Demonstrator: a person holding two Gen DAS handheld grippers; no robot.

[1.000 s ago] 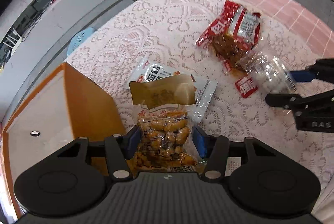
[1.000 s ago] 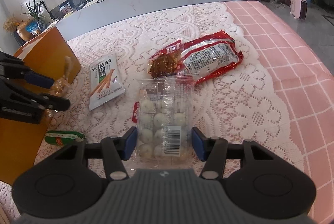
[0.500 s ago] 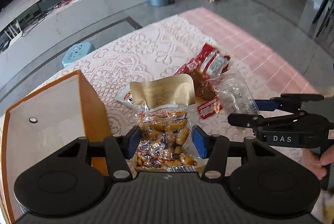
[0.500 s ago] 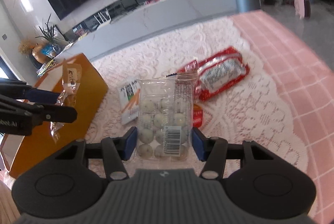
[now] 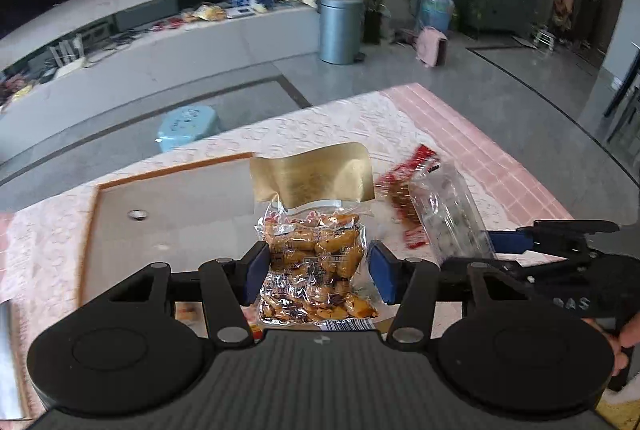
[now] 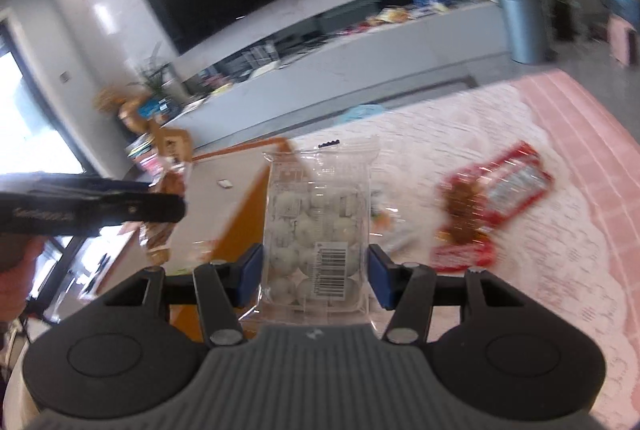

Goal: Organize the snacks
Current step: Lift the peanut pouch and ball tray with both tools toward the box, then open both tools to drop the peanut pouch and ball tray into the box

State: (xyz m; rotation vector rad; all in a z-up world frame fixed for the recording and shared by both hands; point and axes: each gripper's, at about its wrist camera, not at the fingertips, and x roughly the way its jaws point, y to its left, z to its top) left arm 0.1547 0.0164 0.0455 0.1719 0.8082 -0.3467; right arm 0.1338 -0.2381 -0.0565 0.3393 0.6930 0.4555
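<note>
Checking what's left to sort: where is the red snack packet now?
In the right wrist view, the red snack packet lies on the lace tablecloth, right of the egg pack in the right claw.

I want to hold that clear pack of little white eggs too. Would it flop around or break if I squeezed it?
The clear egg pack probably stays fairly stiff: it stands straight up out of the right gripper without drooping. Its thin top flap looks floppy, though. The eggs inside look breakable, so a hard squeeze seems risky. The shiny plastic may be slippery too.
</note>
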